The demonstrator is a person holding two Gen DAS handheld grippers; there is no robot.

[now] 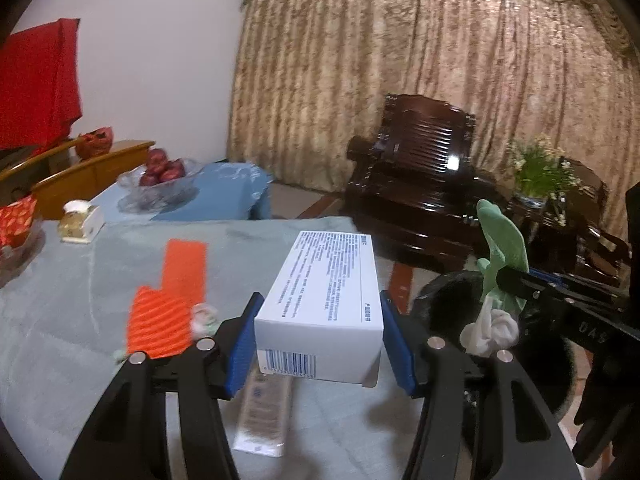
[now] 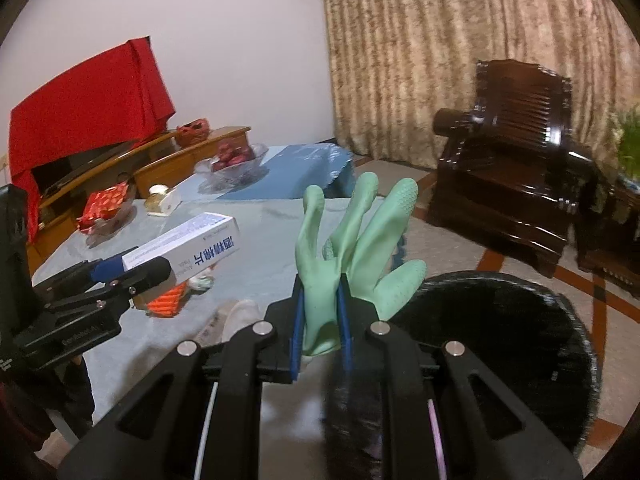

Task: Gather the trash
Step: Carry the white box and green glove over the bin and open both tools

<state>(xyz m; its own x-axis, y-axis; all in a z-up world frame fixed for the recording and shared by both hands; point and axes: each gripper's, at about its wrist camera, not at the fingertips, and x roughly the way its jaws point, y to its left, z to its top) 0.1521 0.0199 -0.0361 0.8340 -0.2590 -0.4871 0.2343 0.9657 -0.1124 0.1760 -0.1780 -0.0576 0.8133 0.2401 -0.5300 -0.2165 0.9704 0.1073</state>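
Note:
My left gripper is shut on a white box with blue print and holds it above the table; the box also shows in the right wrist view. My right gripper is shut on a green rubber glove, held over the black-lined trash bin; the glove also shows in the left wrist view. An orange ribbed piece, a crumpled wad and a flat white packet lie on the grey-green tablecloth.
A glass bowl of red fruit on a blue cloth, a small jar and a red wrapped packet sit at the table's far side. A dark wooden armchair and a potted plant stand beyond the bin.

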